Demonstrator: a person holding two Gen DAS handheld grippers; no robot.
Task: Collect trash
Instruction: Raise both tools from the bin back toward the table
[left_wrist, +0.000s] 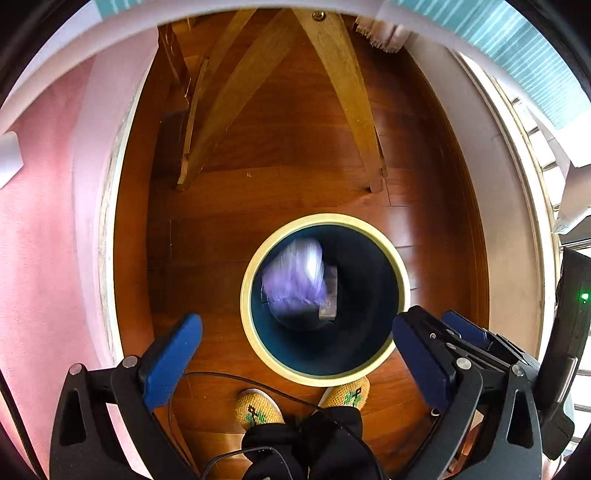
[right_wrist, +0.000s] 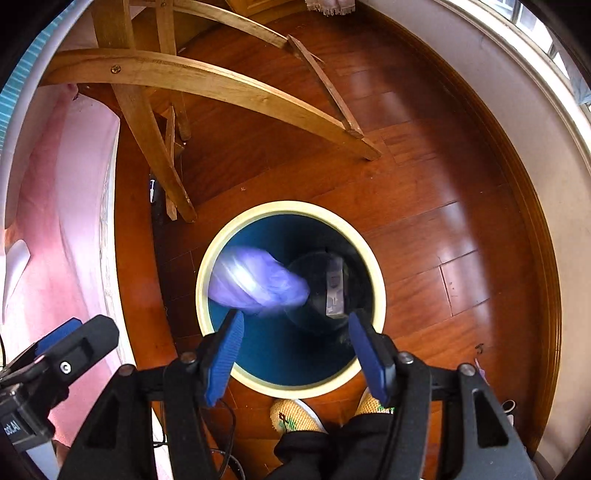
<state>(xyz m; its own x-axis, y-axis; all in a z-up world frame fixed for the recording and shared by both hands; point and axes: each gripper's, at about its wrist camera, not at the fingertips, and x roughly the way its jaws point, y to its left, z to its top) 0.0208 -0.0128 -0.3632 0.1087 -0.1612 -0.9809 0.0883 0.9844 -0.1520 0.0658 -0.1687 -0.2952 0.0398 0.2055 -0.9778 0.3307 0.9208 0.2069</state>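
Observation:
A round bin with a cream rim (left_wrist: 400, 269) and dark blue inside stands on the wood floor; it also shows in the right wrist view (right_wrist: 376, 280). A blurred purple plastic bag (left_wrist: 295, 277) is inside the bin's mouth, held by neither gripper, also in the right wrist view (right_wrist: 255, 282). A small grey packet (left_wrist: 328, 295) lies deeper in the bin, also in the right wrist view (right_wrist: 334, 291). My left gripper (left_wrist: 295, 354) is open and empty above the bin's near rim. My right gripper (right_wrist: 295, 354) is open and empty above the bin.
Wooden chair legs (left_wrist: 354, 103) stand on the floor beyond the bin, also in the right wrist view (right_wrist: 155, 147). A pink wall (left_wrist: 44, 240) is at left, a white baseboard (left_wrist: 509, 184) at right. The person's slippers (left_wrist: 258, 408) are just behind the bin.

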